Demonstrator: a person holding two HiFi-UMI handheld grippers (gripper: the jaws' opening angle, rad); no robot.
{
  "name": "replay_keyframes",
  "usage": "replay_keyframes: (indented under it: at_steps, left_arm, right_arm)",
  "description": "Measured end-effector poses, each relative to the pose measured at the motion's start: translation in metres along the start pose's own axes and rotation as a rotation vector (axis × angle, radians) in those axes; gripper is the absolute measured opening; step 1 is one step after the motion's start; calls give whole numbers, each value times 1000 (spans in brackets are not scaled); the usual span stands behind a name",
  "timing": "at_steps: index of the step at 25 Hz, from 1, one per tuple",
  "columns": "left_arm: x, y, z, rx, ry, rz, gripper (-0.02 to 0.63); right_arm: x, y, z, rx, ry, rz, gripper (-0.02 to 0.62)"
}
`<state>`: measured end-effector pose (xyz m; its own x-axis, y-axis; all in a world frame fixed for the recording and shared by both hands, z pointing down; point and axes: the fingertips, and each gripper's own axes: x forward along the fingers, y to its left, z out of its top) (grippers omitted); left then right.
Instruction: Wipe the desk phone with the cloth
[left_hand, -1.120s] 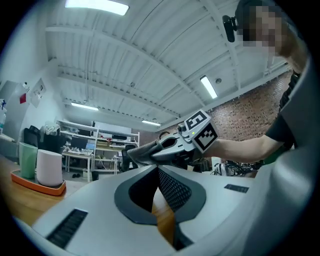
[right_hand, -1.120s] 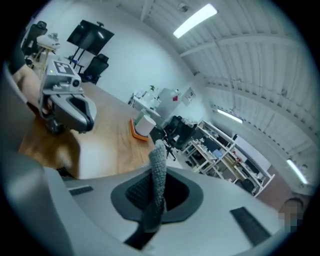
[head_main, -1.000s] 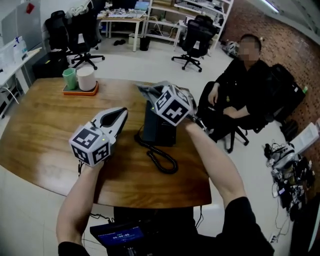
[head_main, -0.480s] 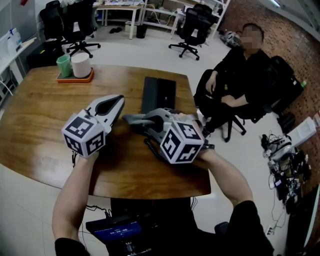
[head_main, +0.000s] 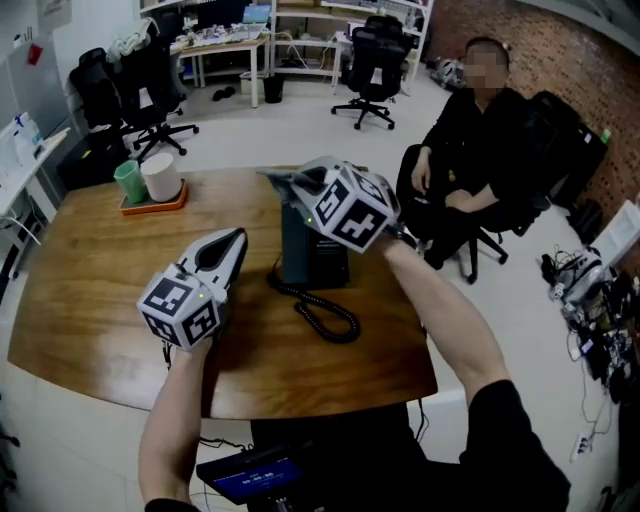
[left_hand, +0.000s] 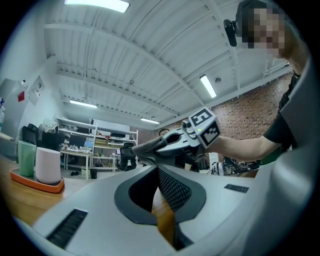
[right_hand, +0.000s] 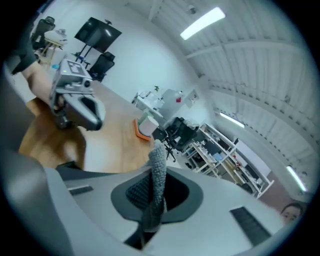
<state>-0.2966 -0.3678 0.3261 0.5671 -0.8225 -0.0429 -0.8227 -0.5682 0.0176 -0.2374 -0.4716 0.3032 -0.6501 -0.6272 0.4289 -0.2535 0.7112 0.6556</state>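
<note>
Head view: right gripper (head_main: 300, 186), jaws pinching cloth (head_main: 284, 180), above far end of desk phone (head_main: 312, 252); phone's long axis runs back toward holder. Left gripper (head_main: 233, 242), jaws together and empty, left of phone.

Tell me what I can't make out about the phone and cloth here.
Desk phone top: head view, covered by the right gripper and cloth.
Cloth-to-phone contact: hidden there; the right gripper view shows only cloth between shut jaws.
Cups: head view, too small to see contents.
</note>
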Motion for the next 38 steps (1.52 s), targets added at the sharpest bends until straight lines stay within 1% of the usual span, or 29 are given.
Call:
replay_keyframes:
  at_steps: [2, 4, 6, 8, 10, 15, 17, 19, 20, 21, 22, 24, 25, 26, 28, 30, 34, 36, 38]
  left_arm:
    - [2, -2, 0, -5, -3, 2, -8]
    - [4, -5, 1, -9, -4, 3, -8]
    - [4, -8, 3, -9, -1, 3, -8]
    - [4, -10, 6, -4, 3, 3, -8]
    - [4, -12, 9, 2, 4, 2, -8]
    - [4, -11, 10, 12, 7, -3, -8]
    - [3, -11, 8, 9, 8, -7, -8]
    - [3, -10, 7, 5, 8, -5, -8]
    - [3, -9, 5, 3, 8, -3, -8]
    - [3, -9, 4, 2, 9, -3, -8]
    - [4, -7, 4, 3, 9, -4, -8]
    - [7, -3, 7, 6, 7, -6, -8]
    - [7, -3, 5, -2, 10, -7, -8]
    - [3, -6, -1, -15, 19, -8, -8]
    - [-2, -12, -9, -24, 30, -13, -8]
    - [0, -11, -2, -11, 17, -15, -8]
    - [3, -13, 5, 0, 6, -11, -8]
    - [3, -14, 7, 3, 9, -13, -8]
    - [3, -15, 8, 6, 12, -18, -8]
  right_arm:
    - [18, -12, -2, 2, 29, -20, 25]
    - [31, -13, -10, -17, 69, -15, 25]
    - [31, -8, -15, -38, 84, -5, 25]
    - [20, 5, -14, -74, 77, 26, 25]
    - [4, 30, -13, -122, 60, 97, 25]
    - [-45, 119, -11, -236, 1, 298, 25]
    - [-62, 152, -15, -315, 11, 388, 25]
    - [-71, 165, -19, -379, 26, 452, 25]
    - [-71, 159, -19, -376, 25, 447, 25]
    - [-67, 143, -18, -346, 18, 409, 25]
    - [-60, 119, -16, -297, 10, 340, 25]
    - [-41, 56, -13, -184, 3, 164, 26]
    - [-33, 30, -13, -135, 7, 91, 25]
    - [-25, 13, -18, -90, 19, 41, 26]
    - [-10, -6, -32, -25, 52, -17, 25]
    - [4, -22, -38, -9, 76, -44, 26]
    - [11, -16, -41, -47, 100, -17, 25]
    - [1, -2, -40, -86, 104, 23, 25]
    - [-12, 21, -38, -149, 100, 84, 25]
